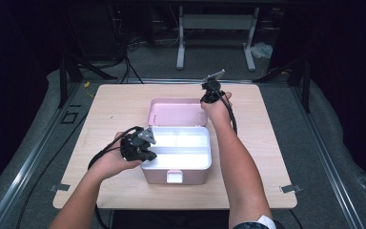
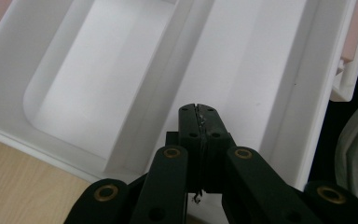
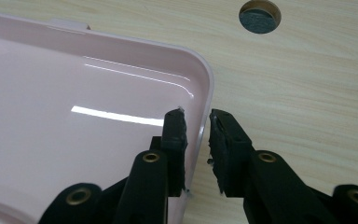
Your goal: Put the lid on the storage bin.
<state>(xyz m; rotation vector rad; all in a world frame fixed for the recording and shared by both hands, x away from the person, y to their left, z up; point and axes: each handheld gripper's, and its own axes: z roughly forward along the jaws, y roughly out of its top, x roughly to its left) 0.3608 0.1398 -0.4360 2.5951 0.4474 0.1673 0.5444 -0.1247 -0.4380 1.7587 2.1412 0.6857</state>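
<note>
A pink box (image 1: 174,177) stands open in the middle of the wooden surface (image 1: 109,100), its latch tab facing the person. Inside it sits a white tray (image 1: 178,162) split into compartments, all of them bare. The pink lid (image 1: 174,113) is thrown back behind the box and lies flat, inner face up, toward the far edge of the surface.

The left tongs (image 2: 199,110) hang over the tray at the box's left near corner, pointing down into it. In the left gripper view their jaws are pressed together with nothing between them, the tips above the wall that divides two compartments. The left hand (image 1: 109,160) rests just beside the box's left wall.

The right tongs (image 3: 196,116) are at the lid's far right corner. In the right gripper view the jaws stand narrow, one on each side of the lid's raised rim; a small gap remains on the outer side, so the pads do not press on it. The right forearm (image 1: 240,167) stretches along the box's right side.

A round hole (image 3: 259,15) in the surface lies beyond the lid's corner, well apart from the tongs. Black cables trail from both tongs. Beyond the surface a grey floor carries a white metal stand (image 1: 217,24) and loose cables.
</note>
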